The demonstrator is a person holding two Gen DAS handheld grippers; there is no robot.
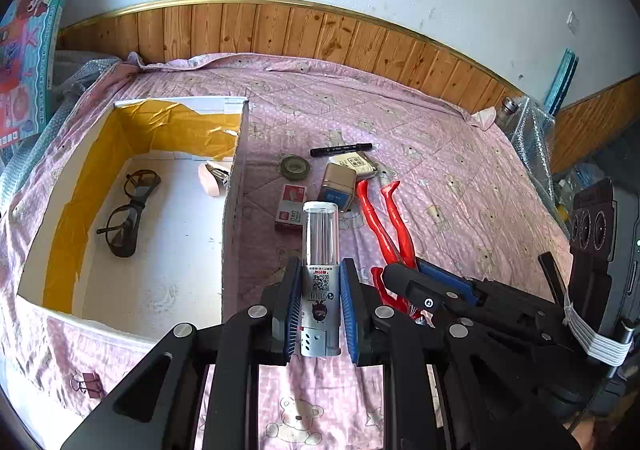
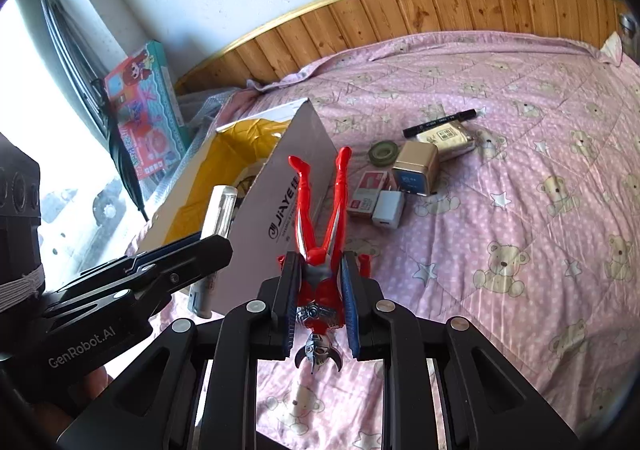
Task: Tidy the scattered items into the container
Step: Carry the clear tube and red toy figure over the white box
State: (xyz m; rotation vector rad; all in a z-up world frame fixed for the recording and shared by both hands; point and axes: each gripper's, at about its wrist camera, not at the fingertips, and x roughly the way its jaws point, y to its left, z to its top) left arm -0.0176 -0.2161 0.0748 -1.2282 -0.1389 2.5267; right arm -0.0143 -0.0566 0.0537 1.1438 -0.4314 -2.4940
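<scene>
The clear tube, a slim cylinder with a white cap and a printed label at its lower end, is clamped by that end between the jaws of the left gripper; its long axis runs straight forward along the fingers. The cardboard box lies directly to the left of the tube, its near wall just beside the jaws, so the coming move is judged to be a short leftward carry over that wall. The left gripper is the nearer one to the box. The red figure, a glossy plastic toy with a silver head, is held head-down at the torso by the closed jaws of the right gripper, legs pointing forward toward the box. Glasses already lie inside the box. A marker, tape roll, gold tin and small red box remain on the pink bed cover.
</scene>
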